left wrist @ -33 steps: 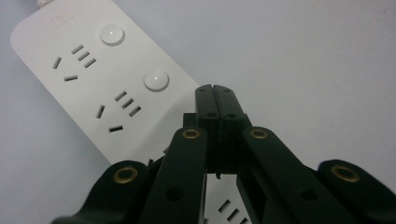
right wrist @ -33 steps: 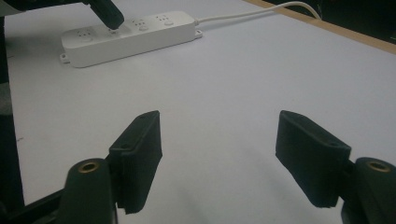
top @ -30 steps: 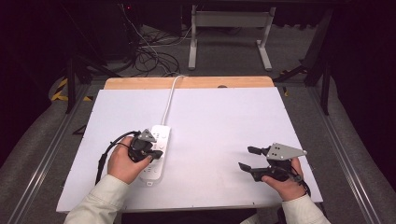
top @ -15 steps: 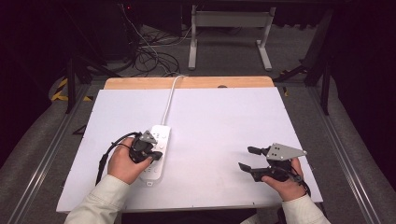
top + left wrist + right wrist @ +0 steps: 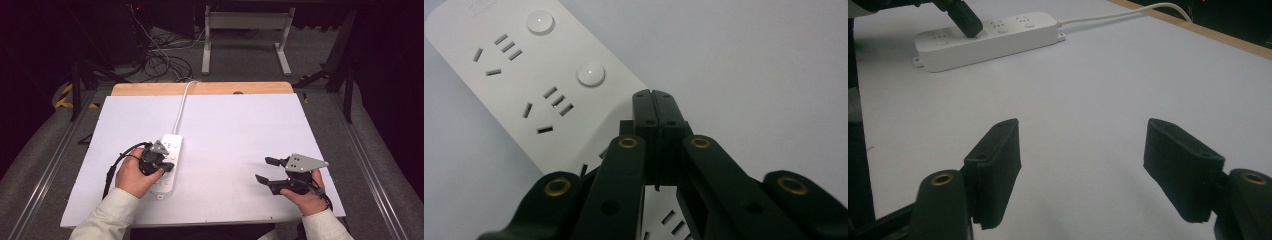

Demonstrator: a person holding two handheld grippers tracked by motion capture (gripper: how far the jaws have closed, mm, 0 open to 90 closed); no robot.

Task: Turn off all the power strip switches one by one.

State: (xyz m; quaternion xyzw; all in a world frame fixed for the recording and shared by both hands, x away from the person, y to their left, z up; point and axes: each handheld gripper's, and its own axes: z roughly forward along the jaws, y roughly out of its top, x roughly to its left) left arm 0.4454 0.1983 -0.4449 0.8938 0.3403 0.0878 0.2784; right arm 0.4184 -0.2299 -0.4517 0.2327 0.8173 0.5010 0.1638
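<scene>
Pressing down on the white plastic power strip (image 5: pixel 167 162) left of centre in the high view, the left tool (image 5: pixel 161 165) has its jaws fully closed, empty. At lower right, the right tool (image 5: pixel 266 169) gapes wide over the white tabletop (image 5: pixel 240 130), holding nothing.

1. White power strip (image 5: pixel 514 95): faint grey embossed lettering sits at its far end in the left gripper view, cut off by the top edge of the frame and too small and pale to read
2. No other text, label, brand, number or sign can be read
</scene>
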